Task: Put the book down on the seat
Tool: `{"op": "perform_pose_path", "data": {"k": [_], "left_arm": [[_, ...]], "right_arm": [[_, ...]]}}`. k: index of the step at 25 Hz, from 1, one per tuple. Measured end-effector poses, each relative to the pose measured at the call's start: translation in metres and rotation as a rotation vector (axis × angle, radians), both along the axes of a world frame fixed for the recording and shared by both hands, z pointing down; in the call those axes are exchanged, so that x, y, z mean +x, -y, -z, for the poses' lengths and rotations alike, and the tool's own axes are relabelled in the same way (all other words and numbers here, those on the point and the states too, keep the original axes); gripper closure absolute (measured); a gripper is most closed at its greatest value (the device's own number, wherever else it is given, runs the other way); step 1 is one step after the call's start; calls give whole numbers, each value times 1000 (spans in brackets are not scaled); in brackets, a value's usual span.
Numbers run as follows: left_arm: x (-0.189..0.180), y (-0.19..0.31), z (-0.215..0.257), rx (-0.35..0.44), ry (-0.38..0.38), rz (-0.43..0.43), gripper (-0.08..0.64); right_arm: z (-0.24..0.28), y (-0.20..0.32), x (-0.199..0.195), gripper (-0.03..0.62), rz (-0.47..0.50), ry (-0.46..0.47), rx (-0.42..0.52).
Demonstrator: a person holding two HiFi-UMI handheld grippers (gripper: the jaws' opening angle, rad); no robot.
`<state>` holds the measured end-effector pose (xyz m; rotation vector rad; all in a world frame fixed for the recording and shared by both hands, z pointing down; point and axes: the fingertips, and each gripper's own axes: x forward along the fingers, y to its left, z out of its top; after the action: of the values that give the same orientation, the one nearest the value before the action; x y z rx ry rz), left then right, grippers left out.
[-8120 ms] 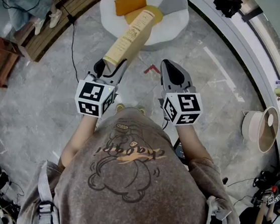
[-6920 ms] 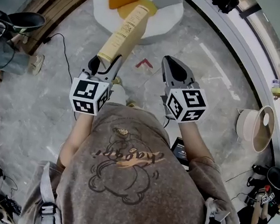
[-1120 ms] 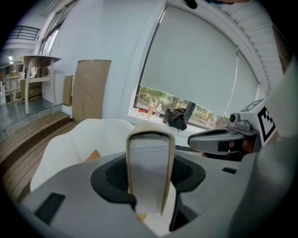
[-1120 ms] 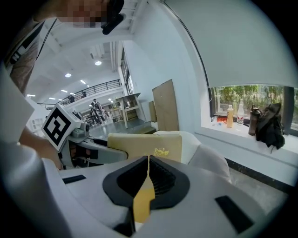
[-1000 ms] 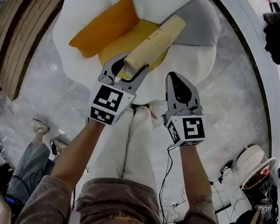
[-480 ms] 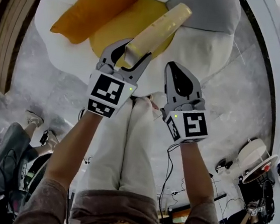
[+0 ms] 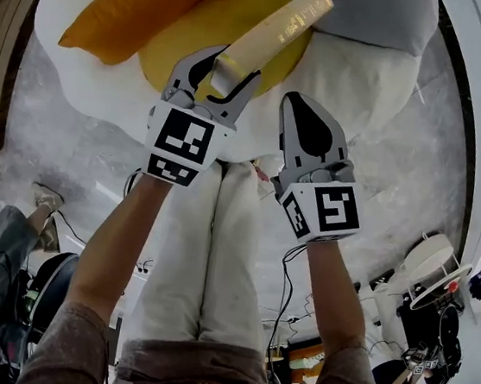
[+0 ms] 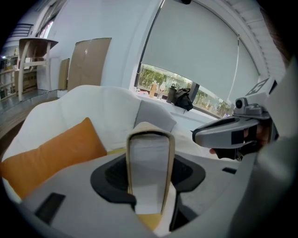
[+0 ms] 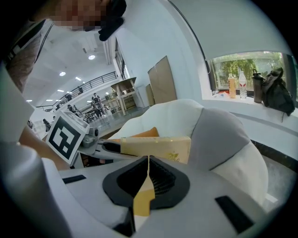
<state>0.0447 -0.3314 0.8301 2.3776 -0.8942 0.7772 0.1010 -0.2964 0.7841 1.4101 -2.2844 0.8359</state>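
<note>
Lower than a second ago, both grippers now hang close over the seat (image 7: 367, 81). Beside the orange cushion (image 7: 132, 8), my left gripper (image 7: 223, 70) clamps the book (image 7: 274, 27) by its near end, reaching it over the yellow pad (image 7: 184, 45). My right gripper (image 7: 296, 107), jaws shut and empty, keeps aside.

The thick cream-covered book (image 7: 274, 27) is clamped by its near end in the left hand-held gripper (image 7: 217, 60). It slants away over the yellow middle of the puffy white fabric seat (image 7: 349, 87), its spine facing up.
</note>
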Motion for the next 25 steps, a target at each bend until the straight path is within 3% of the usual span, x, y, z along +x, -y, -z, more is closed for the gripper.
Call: {"op": "perform_pose_path", "data": {"k": [11, 25], "left_arm": [[-1, -9, -17, 13, -10, 11, 342], [-16, -21, -40, -8, 59, -22, 339]], "right_arm": [[-22, -9, -1, 571, 10, 10, -38], [-33, -8, -14, 571, 20, 20, -75]]}}
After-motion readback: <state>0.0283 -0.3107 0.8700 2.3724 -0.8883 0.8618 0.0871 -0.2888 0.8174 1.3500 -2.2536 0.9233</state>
